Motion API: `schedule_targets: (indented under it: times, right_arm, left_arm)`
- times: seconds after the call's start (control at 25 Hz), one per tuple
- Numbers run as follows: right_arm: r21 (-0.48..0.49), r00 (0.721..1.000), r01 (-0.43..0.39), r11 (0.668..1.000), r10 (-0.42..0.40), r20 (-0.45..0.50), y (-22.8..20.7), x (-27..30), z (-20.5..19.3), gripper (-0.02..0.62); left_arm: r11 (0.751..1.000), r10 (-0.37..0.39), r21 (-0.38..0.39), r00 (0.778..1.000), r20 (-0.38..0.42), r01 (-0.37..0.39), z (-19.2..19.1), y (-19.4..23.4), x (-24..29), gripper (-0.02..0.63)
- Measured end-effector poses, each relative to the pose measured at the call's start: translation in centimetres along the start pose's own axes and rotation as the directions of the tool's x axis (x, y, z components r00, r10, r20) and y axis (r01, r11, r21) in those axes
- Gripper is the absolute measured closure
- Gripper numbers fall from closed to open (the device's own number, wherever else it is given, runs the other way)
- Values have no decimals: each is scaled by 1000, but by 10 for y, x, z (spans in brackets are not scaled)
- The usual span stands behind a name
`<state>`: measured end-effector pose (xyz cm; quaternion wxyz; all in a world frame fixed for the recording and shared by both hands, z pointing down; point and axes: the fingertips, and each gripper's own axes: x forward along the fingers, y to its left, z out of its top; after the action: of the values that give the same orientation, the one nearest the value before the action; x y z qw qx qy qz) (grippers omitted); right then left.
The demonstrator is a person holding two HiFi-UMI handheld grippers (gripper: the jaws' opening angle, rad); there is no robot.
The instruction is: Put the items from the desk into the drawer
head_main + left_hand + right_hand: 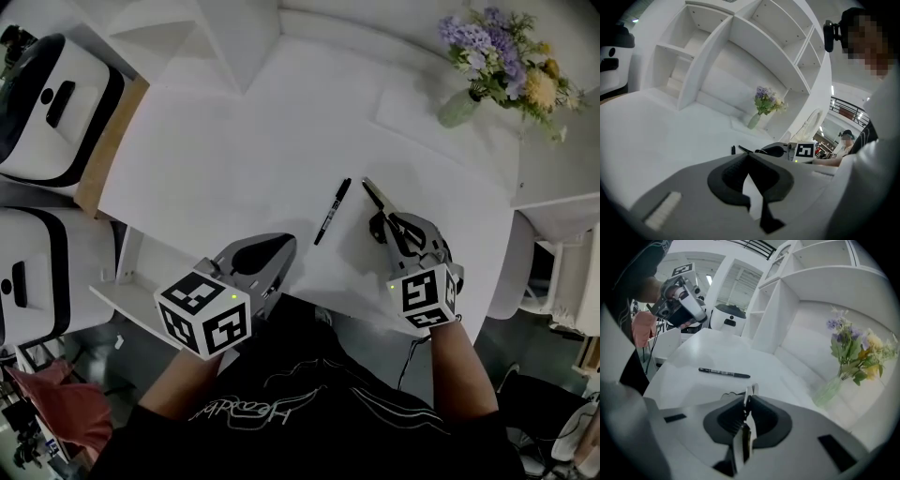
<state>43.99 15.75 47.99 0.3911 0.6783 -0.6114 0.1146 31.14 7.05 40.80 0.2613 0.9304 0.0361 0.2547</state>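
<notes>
A black pen [332, 210] lies near the middle of the white desk [234, 141]. In the right gripper view the pen [724, 373] sits ahead and to the left. Scissors [380, 199] lie just right of the pen. My right gripper [396, 223] is shut on the scissors [750, 391], and their metal blades poke out past the jaws. My left gripper [277, 246] hovers at the desk's front edge, shut and empty [746, 155]. A white drawer [127, 286] is pulled out below the desk's front left corner.
A vase of purple and yellow flowers [497, 56] stands at the desk's back right. White shelving [740, 51] rises behind the desk. Two white-and-black machines [47, 103] sit to the left. A white chair [511, 272] is at the right.
</notes>
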Motion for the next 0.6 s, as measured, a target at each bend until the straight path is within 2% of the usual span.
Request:
schedule_targets:
  times: [0.12, 0.2, 0.32, 0.6]
  right_arm:
    - [14, 1000, 6, 1000, -6, 12, -7, -8, 3, 573]
    - [65, 999, 5, 998, -8, 40, -12, -16, 7, 584]
    - [149, 996, -17, 989, 4, 84, -13, -29, 14, 586]
    - [247, 981, -75, 966, 27, 191, -11, -73, 46, 586]
  left_arm:
    - [1000, 6, 6, 1000, 1, -6, -3, -8, -5, 598]
    - [1000, 8, 11, 1000, 6, -8, -4, -16, -8, 598]
    - [1000, 12, 20, 999, 32, -13, -2, -28, -16, 598]
    - [997, 22, 73, 995, 98, -29, 7, -59, -47, 598]
